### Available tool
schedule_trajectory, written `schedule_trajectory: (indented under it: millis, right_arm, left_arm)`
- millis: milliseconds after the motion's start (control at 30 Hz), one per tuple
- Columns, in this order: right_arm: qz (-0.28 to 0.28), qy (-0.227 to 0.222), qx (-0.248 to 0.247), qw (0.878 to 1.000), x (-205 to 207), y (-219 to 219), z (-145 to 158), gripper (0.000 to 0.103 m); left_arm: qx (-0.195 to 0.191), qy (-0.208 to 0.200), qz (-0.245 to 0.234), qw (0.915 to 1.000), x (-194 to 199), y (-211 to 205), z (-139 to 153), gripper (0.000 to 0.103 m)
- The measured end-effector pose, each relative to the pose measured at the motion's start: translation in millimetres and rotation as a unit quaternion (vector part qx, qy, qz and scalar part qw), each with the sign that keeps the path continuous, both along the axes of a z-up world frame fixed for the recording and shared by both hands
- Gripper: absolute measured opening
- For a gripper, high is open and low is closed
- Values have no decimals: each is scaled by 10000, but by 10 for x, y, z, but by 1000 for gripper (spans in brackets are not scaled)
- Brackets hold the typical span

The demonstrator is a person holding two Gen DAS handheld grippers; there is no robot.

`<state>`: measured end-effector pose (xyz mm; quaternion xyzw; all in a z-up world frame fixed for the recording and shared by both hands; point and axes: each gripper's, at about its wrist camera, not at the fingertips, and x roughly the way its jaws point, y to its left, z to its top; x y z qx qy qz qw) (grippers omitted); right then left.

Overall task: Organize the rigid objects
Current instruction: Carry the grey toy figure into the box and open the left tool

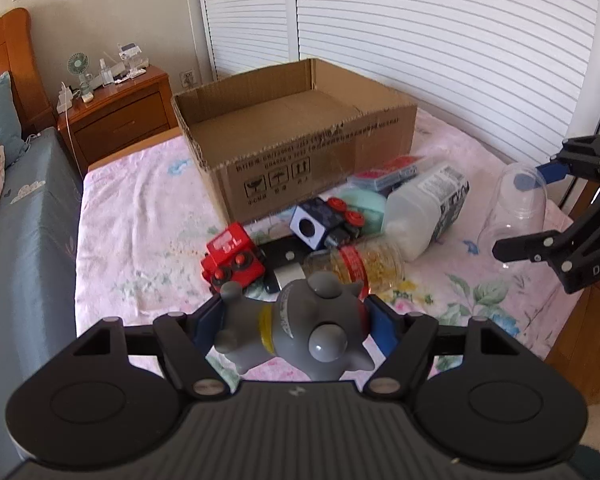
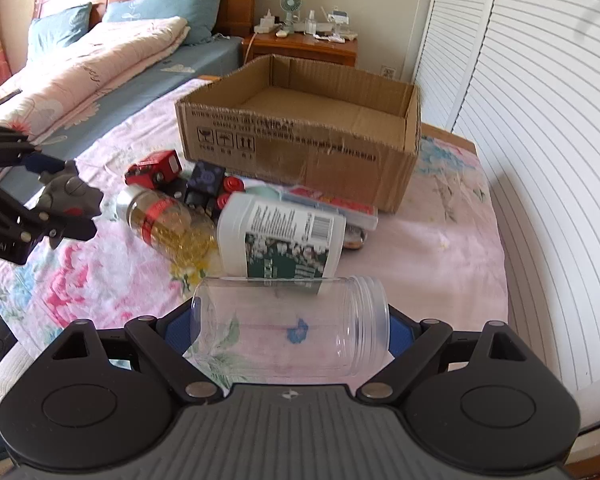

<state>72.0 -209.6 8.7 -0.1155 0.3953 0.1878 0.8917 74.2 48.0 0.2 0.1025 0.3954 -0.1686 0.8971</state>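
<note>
While the left gripper (image 1: pixel 296 330) clamps a grey knobbed toy (image 1: pixel 300 330) between its blue pads, held clear of the quilt, the open cardboard box (image 1: pixel 296 136) waits ahead beyond the clutter, likely its destination. From the right wrist, the right gripper (image 2: pixel 290 330) grips a clear empty jar (image 2: pixel 292 326) sideways, apparently by its ends, with the box ahead.

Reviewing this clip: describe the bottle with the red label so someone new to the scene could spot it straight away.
Start at the open cardboard box on the flowered pink bedspread; a cluster of items lies in front of it. The bottle with the red label lies on its side at the cluster's near edge, beside the white bottle. Only it is clear, full of yellow capsules.
</note>
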Motion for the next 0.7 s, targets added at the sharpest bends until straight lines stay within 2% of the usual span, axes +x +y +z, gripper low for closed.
schedule_trajectory:
  millis: [200,333,500,700]
  right_arm:
    - [81,-170,118,9998,123,-23,222,93]
    - [46,-227,158,9996,244,-49,328,93]
    - [-42,-231,168,9996,422,-87,411,93]
    - [-174,-285,101,9994,596,-138,515,93]
  left_arm:
    - [-64,-287,-29,9996,372,-73,349,73]
    - [-64,-358,-61,9993,755,-172,500,73]
    - [-44,-290,-31,9996,1280,-298,527,73]
    - [-43,-17,76,10000,1877,-419,429,73]
